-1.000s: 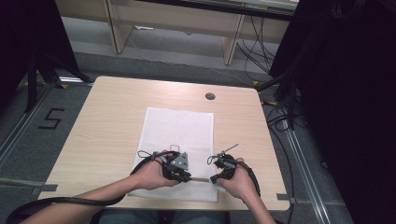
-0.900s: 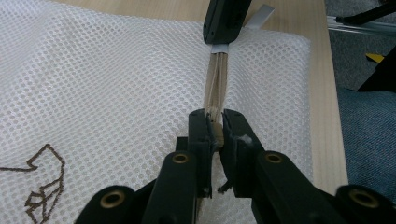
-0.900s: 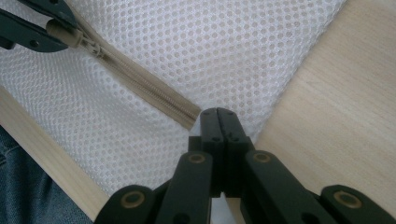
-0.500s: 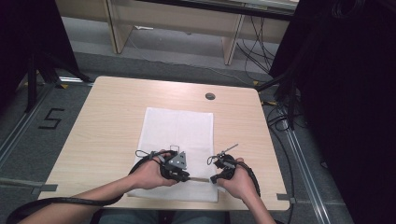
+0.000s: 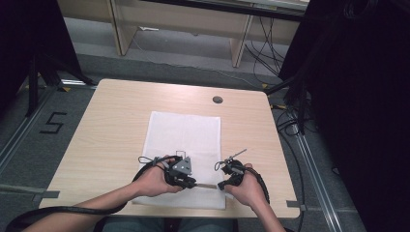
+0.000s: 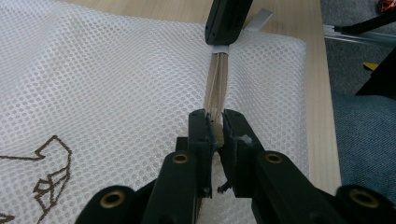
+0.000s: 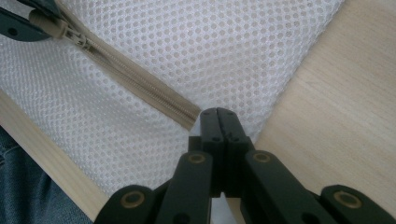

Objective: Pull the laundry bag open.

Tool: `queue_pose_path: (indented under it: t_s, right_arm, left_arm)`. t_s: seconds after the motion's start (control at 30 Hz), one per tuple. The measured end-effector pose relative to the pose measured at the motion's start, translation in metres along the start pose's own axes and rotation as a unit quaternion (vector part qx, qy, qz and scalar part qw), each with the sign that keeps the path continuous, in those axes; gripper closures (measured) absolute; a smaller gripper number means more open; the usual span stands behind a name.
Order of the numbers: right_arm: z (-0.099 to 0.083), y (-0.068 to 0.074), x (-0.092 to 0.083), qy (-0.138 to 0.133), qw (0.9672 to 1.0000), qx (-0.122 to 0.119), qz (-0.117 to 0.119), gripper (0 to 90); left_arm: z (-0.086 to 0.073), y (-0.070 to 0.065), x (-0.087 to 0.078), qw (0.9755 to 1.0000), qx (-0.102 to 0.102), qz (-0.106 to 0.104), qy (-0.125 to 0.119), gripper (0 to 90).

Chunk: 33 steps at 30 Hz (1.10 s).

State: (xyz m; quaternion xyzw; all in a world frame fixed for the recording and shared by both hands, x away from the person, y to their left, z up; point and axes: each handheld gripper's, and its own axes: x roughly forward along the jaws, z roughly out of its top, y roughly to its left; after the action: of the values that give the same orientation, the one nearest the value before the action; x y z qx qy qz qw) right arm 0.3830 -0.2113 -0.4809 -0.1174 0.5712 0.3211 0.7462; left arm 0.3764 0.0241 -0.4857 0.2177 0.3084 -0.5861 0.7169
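Observation:
A white mesh bag [image 5: 186, 130] lies flat on the wooden table [image 5: 116, 125], with a beige zipper [image 5: 208, 185] running along its near edge. In the left gripper view my left gripper [image 6: 215, 116] is shut on the zipper pull, and the zipper [image 6: 217, 79] stretches away to the right gripper [image 6: 229, 21]. In the right gripper view my right gripper [image 7: 218, 112] is shut on the bag's fabric at the zipper's closed end [image 7: 189, 116]. The slider [image 7: 70, 32] sits at the far upper left beside the left gripper [image 7: 18, 23]. In the high view both grippers, left [image 5: 183, 173] and right [image 5: 228, 175], rest low on the bag.
A round cable hole [image 5: 217, 99] sits at the table's far side. The table's near edge runs just behind the bag, with the person's lap [image 6: 364, 140] beyond it. A brown stitched logo [image 6: 51, 172] marks the mesh. Cables and dark equipment stand to the right.

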Motion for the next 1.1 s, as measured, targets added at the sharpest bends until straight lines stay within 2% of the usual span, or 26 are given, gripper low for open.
queue_pose_path:
  t_s: [0.07,0.13,0.2,0.27,0.33,0.4,0.53,0.57,0.63,0.7,0.8,0.83,0.87,0.9,1.0,1.1]
  right_arm:
    - [0.0,0.001,-0.001,0.004,1.0,0.008,0.001,90.0]
    - [0.0,0.0,0.0,0.003,1.0,0.004,0.0,90.0]
    - [0.0,0.001,-0.001,0.005,0.9999,0.009,0.001,90.0]
    - [0.0,0.0,0.0,0.003,1.0,0.004,0.002,90.0]
    - [0.0,-0.001,0.0,0.003,1.0,0.005,0.003,90.0]
    - [0.0,-0.001,0.0,0.003,1.0,0.005,0.003,90.0]
    - [0.0,-0.001,0.0,0.002,1.0,0.003,0.003,90.0]
    - [0.0,-0.001,0.0,0.002,1.0,0.002,0.002,90.0]
    - [0.0,0.0,0.0,0.003,1.0,0.004,0.002,90.0]
    - [0.0,0.0,0.0,0.002,1.0,0.004,0.002,90.0]
    - [0.0,0.0,0.0,0.003,1.0,0.004,0.001,90.0]
    - [0.0,0.0,0.0,0.003,1.0,0.004,0.001,90.0]
    - [0.0,0.0,0.0,0.002,1.0,0.005,0.001,90.0]
    - [0.0,-0.001,0.0,0.002,1.0,0.003,0.002,90.0]
    - [0.0,0.0,0.0,0.003,1.0,0.004,0.001,90.0]
    - [0.0,-0.001,0.0,0.002,1.0,0.001,0.001,90.0]
  left_arm:
    - [-0.001,0.0,0.0,1.0,0.0,0.001,0.0,81.9]
    - [-0.001,0.0,0.0,1.0,0.002,0.001,0.004,81.9]
    - [-0.002,0.001,-0.001,1.0,0.0,0.0,0.004,81.9]
    - [-0.002,0.001,-0.003,0.9999,0.01,0.001,0.005,81.9]
    - [-0.002,0.001,-0.003,0.9999,0.01,0.003,0.008,81.9]
    - [-0.003,0.001,-0.003,1.0,0.001,-0.001,0.005,81.9]
    - [-0.006,0.003,-0.006,1.0,0.005,0.004,0.004,81.9]
    - [-0.006,0.002,-0.007,1.0,-0.003,0.004,0.001,81.9]
    - [-0.006,0.003,-0.008,1.0,0.005,0.007,0.004,81.9]
    - [-0.006,0.002,-0.007,1.0,-0.001,0.005,0.001,81.9]
    - [-0.007,0.003,-0.007,1.0,0.007,0.006,0.002,81.9]
    - [-0.007,0.002,-0.007,1.0,-0.001,0.005,0.001,81.9]
    - [-0.008,0.002,-0.007,1.0,-0.001,0.004,0.001,81.9]
    - [-0.008,0.003,-0.008,0.9999,0.009,0.007,0.004,81.9]
    - [-0.009,0.002,-0.009,1.0,0.002,0.008,0.002,81.9]
    - [-0.011,0.002,-0.011,0.9999,0.004,0.011,0.004,81.9]
